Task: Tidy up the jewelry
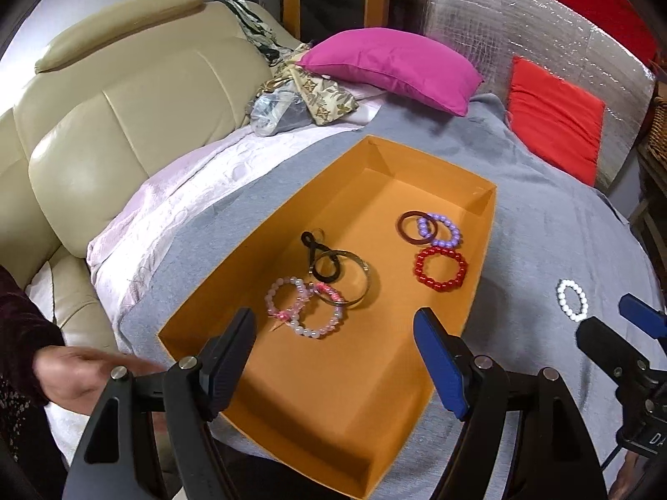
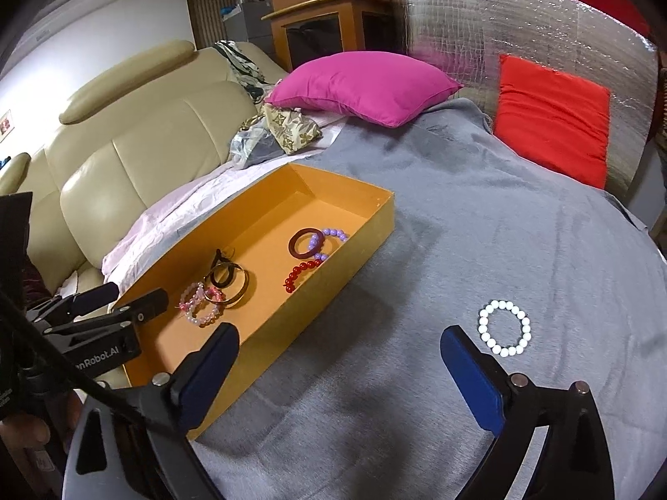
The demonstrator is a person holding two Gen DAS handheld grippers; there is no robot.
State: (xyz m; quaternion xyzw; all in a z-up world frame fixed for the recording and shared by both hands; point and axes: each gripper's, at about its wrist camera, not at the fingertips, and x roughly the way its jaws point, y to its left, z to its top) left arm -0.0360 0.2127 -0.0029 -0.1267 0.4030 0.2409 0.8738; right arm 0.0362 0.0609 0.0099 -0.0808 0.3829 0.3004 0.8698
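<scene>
Item one: my left claw, jaws spread, nothing between them, hanging over the near end of the orange box.

Item two: my right claw, jaws spread wide and empty, over the grey blanket just right of the box. Its blue pads face each other well apart.

Item three: the orange box, open-topped, lying on the grey blanket. Contents:
- red bead bracelet, right side, near the right wall;
- purple bead bracelet, farther back, overlapping a dark maroon bangle;
- metal bangle, middle of the box, with a black looped cord lying across it;
- two pale pink bead bracelets, nearest to my left claw, touching the metal bangle; a pink tassel or knot sits among them, though I cannot tell which bracelet it belongs to.

Item four: white bead bracelet, outside the box, alone on the blanket, just beyond the right finger of my right claw.

Item five: surroundings. Cream leather sofa on the left; magenta cushion and red cushion at the far side; silver foil sheet behind them.
</scene>
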